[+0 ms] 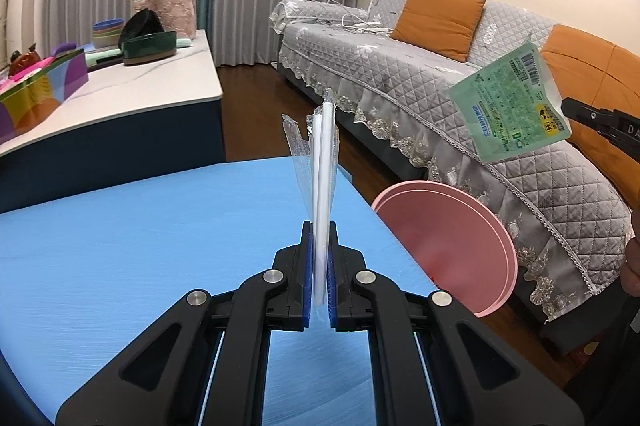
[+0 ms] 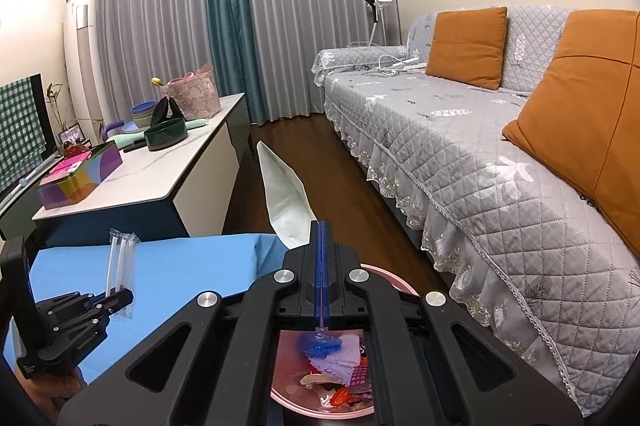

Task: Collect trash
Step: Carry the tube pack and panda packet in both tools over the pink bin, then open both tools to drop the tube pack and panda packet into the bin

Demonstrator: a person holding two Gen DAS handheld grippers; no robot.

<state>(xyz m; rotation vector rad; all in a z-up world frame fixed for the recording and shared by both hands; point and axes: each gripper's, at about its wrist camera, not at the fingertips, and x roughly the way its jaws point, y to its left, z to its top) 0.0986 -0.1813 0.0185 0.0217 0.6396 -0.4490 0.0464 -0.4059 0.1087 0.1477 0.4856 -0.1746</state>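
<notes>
My left gripper (image 1: 319, 226) is shut on a clear plastic wrapper with two white straws (image 1: 322, 162), held upright over the blue table (image 1: 140, 226). To its right stands the pink trash bin (image 1: 452, 238). My right gripper (image 1: 576, 114) comes in from the right edge, shut on a green printed pouch (image 1: 508, 102) in the air above the bin. In the right wrist view, the right gripper (image 2: 321, 226) clamps the pouch's pale back (image 2: 286, 194) over the bin (image 2: 372, 268), which holds several pieces of trash (image 2: 340, 358). The left gripper (image 2: 120, 296) with the straw wrapper (image 2: 118, 258) is at lower left.
A grey quilted sofa (image 2: 480, 154) with orange cushions (image 2: 468, 42) runs along the right, close behind the bin. A white-topped cabinet (image 2: 168, 170) with bowls, a green tin and a colourful box stands beyond the blue table. Dark wood floor lies between them.
</notes>
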